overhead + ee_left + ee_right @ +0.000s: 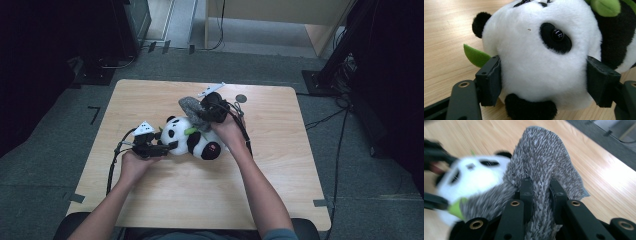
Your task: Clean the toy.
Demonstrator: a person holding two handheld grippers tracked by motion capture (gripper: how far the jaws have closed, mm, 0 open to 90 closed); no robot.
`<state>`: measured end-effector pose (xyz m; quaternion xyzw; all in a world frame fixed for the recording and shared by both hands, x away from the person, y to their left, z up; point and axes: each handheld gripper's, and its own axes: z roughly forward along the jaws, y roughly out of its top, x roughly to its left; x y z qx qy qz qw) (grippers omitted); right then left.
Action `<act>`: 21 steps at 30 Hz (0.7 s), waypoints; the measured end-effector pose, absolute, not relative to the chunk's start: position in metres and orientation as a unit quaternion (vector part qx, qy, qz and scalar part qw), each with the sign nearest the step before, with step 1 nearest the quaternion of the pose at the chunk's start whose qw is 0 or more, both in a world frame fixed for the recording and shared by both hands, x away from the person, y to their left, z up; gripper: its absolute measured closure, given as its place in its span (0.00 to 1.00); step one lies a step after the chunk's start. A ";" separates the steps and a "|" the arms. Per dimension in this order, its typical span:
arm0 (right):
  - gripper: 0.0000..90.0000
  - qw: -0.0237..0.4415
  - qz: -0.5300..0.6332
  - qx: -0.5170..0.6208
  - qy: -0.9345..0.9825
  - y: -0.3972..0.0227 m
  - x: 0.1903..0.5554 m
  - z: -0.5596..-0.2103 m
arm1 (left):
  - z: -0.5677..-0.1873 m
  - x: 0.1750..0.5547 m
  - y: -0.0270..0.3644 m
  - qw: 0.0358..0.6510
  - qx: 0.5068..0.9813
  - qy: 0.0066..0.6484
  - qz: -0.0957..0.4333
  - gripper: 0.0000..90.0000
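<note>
Panda plush (pixel 192 140) lies on its side mid-table (pixel 280 180); left gripper (pixel 544 82) has jaws spread wide round its white head, pads touching the fur both sides. Grey fuzzy cloth (pixel 544 167) drapes over panda's far side w/ one end lifted, right gripper (pixel 541 195) clamped nearly shut on a fold of it.
</note>
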<state>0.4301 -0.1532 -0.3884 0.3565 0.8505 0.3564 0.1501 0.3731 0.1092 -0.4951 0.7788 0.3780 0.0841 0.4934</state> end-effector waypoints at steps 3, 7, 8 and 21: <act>0.86 0.150 0.376 0.341 0.849 -0.149 0.421 -0.377 | -0.495 0.373 0.108 0.494 0.779 0.376 0.090 0.26; 0.86 0.137 0.394 0.317 0.852 -0.133 0.407 -0.367 | -0.495 0.373 0.108 0.494 0.780 0.374 0.090 0.25; 0.86 0.132 0.395 0.313 0.854 -0.128 0.404 -0.367 | -0.494 0.373 0.108 0.492 0.781 0.374 0.091 0.24; 0.87 0.079 0.354 0.270 0.892 -0.076 0.387 -0.405 | -0.493 0.371 0.105 0.490 0.778 0.380 0.096 0.23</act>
